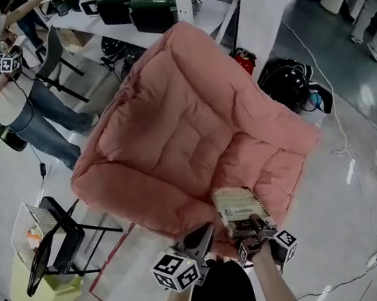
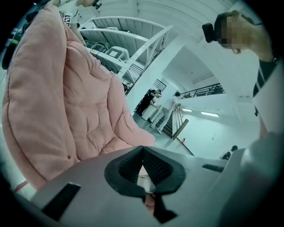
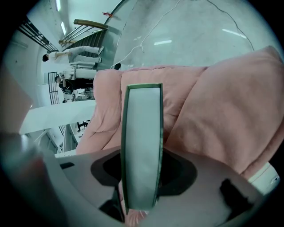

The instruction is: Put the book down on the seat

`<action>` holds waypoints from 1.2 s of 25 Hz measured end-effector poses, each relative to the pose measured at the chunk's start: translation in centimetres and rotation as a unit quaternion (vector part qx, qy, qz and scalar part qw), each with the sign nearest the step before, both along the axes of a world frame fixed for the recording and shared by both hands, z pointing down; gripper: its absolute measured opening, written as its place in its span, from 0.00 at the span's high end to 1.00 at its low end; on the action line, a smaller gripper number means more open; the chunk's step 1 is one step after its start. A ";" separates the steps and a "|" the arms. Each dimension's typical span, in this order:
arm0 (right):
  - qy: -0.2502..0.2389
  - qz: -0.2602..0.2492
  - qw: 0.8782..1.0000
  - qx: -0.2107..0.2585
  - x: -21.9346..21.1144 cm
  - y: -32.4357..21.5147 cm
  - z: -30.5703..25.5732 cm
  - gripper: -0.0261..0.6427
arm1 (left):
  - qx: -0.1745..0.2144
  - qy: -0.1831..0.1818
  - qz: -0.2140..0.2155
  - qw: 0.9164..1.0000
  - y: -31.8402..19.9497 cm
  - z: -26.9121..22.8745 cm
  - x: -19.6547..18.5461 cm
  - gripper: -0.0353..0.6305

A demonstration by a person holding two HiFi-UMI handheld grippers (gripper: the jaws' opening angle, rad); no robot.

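Looking down on the book (image 1: 237, 209) now, lying flat at the front edge of the pink seat (image 1: 172, 128), near end toward the camera. Thick and blocky, with a tan cover and a pale printed panel, too small to read. Seen edge-on from the right gripper view as a tall pale block of pages framed by thin dark green cover edges, standing upright mid-picture against quilted pink padding. Flanked at that near end by the right gripper (image 1: 256, 232), spread wide to either side with a dark gap on each flank, not pinching. Over to the left gripper (image 1: 199, 238), hanging just beside the book's near left corner at the cushion's front lip, pinched together at the tips and gripping nothing.
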State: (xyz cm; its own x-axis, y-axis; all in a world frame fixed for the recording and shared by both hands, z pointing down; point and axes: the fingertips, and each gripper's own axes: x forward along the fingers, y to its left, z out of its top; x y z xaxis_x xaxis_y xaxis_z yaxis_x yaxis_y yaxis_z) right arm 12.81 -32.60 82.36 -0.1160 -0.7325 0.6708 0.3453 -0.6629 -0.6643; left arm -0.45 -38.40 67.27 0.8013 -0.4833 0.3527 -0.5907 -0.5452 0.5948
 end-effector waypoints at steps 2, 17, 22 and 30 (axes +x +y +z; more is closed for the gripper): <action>-0.005 0.002 1.000 0.001 -0.2 0.6 -0.3 0.67 | 0.002 0.001 0.002 1.000 0.4 -0.5 0.1 0.93; -0.002 -0.004 1.000 -0.002 -0.8 5.7 -5.8 0.66 | 0.021 -0.003 0.014 1.000 3.4 -6.3 0.0 0.93; 0.013 -0.022 0.999 0.026 -0.9 6.0 -8.6 0.66 | 0.034 0.004 0.016 0.999 4.2 -8.8 0.0 0.93; 0.092 -0.105 0.986 0.092 -1.7 4.2 -15.4 0.86 | 0.066 0.024 0.028 0.997 5.1 -14.1 0.5 0.93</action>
State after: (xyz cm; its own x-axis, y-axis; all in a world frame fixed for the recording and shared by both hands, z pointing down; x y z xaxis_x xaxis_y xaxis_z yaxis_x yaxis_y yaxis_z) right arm 11.09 -28.45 66.97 -0.1677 -0.8167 0.5521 0.0755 -0.5691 -0.8188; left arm 0.04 -33.25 53.14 0.8428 -0.4766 0.2501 -0.5297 -0.6518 0.5427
